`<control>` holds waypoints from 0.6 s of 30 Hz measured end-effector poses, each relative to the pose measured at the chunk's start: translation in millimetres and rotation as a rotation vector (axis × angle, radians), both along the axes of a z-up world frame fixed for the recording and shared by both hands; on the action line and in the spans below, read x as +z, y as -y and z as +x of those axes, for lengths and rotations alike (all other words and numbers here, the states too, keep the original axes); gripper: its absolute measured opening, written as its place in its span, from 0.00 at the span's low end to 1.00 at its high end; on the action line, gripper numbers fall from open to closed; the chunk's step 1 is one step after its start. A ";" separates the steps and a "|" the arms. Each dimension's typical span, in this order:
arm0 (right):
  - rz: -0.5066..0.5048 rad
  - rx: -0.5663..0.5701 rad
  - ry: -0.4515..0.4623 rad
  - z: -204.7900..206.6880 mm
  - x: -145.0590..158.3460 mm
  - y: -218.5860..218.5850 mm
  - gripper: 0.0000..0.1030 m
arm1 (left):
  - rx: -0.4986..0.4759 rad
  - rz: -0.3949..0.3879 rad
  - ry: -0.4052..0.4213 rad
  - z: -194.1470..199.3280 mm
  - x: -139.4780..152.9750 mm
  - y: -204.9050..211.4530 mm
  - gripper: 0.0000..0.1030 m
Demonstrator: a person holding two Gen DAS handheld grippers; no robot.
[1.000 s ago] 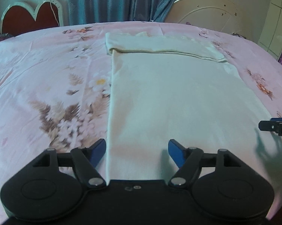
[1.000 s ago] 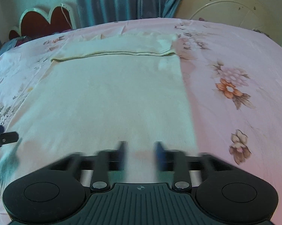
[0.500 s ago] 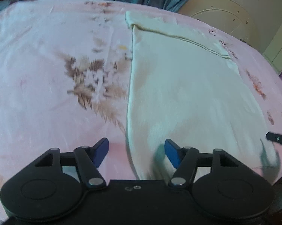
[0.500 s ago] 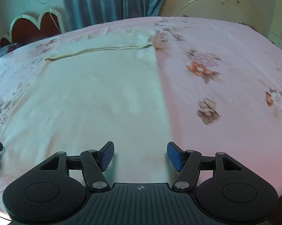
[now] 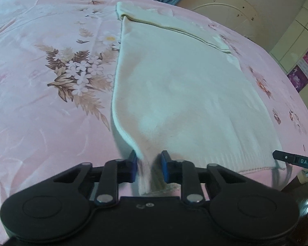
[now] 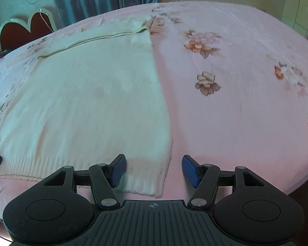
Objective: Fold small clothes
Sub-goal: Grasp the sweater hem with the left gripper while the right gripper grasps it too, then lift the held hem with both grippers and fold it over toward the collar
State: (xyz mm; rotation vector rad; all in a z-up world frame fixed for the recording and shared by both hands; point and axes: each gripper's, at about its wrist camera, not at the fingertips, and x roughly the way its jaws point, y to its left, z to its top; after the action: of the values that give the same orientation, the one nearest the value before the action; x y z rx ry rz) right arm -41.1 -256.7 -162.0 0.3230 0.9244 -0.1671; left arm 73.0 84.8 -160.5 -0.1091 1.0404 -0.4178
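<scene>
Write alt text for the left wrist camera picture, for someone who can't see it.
The left gripper, with blue-padded fingers, is closing on the bunched near corner of a cream knitted garment, which lies flat on a pink floral bedsheet. The far end of the garment is folded over.

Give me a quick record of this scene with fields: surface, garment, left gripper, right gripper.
surface: pink floral bedsheet
garment: cream knit sweater, lying flat, top part folded over
left gripper: jaws closing, near left hem corner bunched between the pads
right gripper: jaws closing, near right hem corner between them, right pad apart from the cloth
</scene>
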 end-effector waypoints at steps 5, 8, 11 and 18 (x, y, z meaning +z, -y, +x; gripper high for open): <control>0.012 0.036 -0.014 4.4 1.7 -5.7 0.09 | -0.017 -0.012 0.011 3.0 1.1 0.4 0.08; 0.027 0.035 0.012 4.2 9.1 -5.7 0.08 | -0.023 -0.020 0.033 4.3 6.9 -1.3 0.06; 0.043 0.030 0.051 3.9 19.1 -6.4 0.08 | -0.040 -0.018 0.066 4.6 16.3 0.3 0.06; 0.083 0.025 0.115 13.4 43.9 -5.0 0.08 | -0.056 -0.048 0.126 13.8 40.0 4.5 0.06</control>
State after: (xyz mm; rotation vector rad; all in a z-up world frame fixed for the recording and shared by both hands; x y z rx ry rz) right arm -27.7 -251.7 -118.0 0.3936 0.8228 -0.0868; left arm 86.8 80.4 -120.5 -0.0949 0.9114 -0.4947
